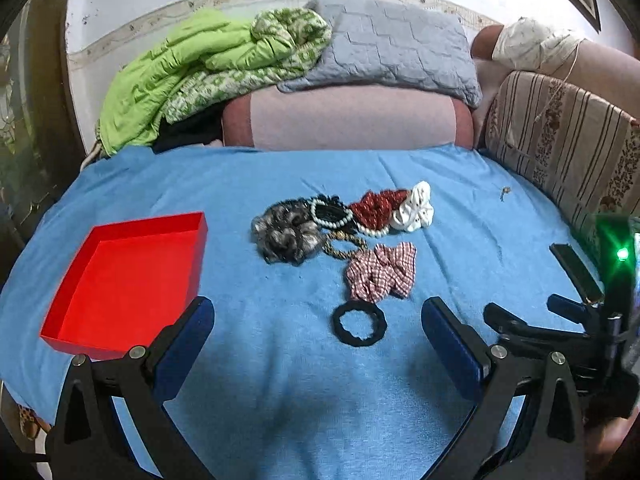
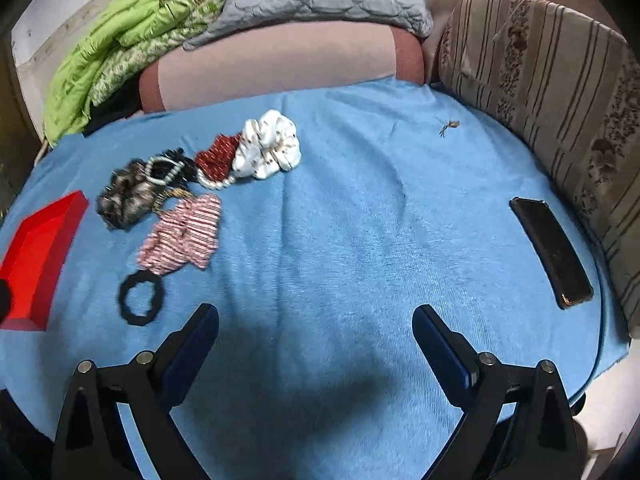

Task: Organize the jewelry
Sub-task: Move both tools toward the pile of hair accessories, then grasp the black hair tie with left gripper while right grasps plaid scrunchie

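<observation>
Both tools are held spread and empty: the left tool (image 1: 318, 344) hangs just short of the black hair tie (image 1: 359, 323), the right tool (image 2: 316, 344) over bare blue bedspread (image 2: 360, 220). Nothing lies in the red tray (image 1: 120, 276) near the bed's left edge. The tie, nearest piece of the mid-bed pile and touching the checked scrunchie (image 1: 380, 272), lies flat as a ring with no long axis; probably one side of its band is best pinched so the scrunchie is left undragged

Your empty red tray (image 1: 124, 280) sits near the blue cloth's (image 1: 280, 380) left edge; at its middle, scrunchies (image 1: 380, 272) and pearl bracelets (image 1: 332, 218) cluster, a black hair tie (image 1: 359, 323) nearest you.
</observation>
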`<state>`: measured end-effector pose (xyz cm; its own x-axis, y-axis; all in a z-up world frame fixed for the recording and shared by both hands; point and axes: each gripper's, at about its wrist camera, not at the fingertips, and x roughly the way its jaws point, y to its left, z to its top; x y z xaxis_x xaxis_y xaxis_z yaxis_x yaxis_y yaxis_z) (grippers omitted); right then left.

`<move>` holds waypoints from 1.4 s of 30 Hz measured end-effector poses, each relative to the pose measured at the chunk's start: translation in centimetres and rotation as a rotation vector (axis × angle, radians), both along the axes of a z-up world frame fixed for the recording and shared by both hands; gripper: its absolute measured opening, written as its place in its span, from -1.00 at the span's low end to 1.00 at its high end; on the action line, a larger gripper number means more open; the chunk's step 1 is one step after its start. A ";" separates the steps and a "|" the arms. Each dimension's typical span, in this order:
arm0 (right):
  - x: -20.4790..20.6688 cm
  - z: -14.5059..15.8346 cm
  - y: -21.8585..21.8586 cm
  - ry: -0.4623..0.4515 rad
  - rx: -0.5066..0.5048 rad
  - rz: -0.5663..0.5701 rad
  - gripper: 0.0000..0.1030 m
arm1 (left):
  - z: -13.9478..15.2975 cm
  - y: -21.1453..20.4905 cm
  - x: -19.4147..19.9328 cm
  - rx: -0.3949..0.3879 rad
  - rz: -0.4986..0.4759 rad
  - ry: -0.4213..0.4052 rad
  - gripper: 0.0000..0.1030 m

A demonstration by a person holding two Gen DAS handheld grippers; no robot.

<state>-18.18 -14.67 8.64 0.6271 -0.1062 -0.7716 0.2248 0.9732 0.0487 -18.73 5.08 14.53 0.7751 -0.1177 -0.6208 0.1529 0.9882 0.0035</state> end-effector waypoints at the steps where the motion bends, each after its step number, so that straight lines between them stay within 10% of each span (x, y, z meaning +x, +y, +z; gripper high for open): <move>1: -0.3 0.5 0.1 -0.007 -0.001 0.002 0.93 | 0.2 0.2 -0.3 -0.003 0.003 -0.012 1.00; 15: 0.4 8.5 1.9 -0.206 -0.006 0.079 0.93 | 3.8 6.7 0.1 0.070 0.186 -0.083 1.00; 22: 2.8 7.4 1.7 -0.217 0.030 0.162 0.93 | 3.9 9.9 2.5 0.129 0.287 -0.026 1.00; 28: 5.1 3.0 2.0 -0.100 0.088 0.229 0.69 | 2.0 8.4 5.3 0.099 0.197 0.072 0.95; 34: 6.8 -0.8 1.0 -0.014 0.179 0.235 0.43 | -2.5 3.8 8.1 0.064 0.029 0.234 0.20; 42: 10.0 -2.9 0.8 0.010 0.289 0.265 0.32 | -7.8 -1.0 10.0 0.000 -0.089 0.372 0.06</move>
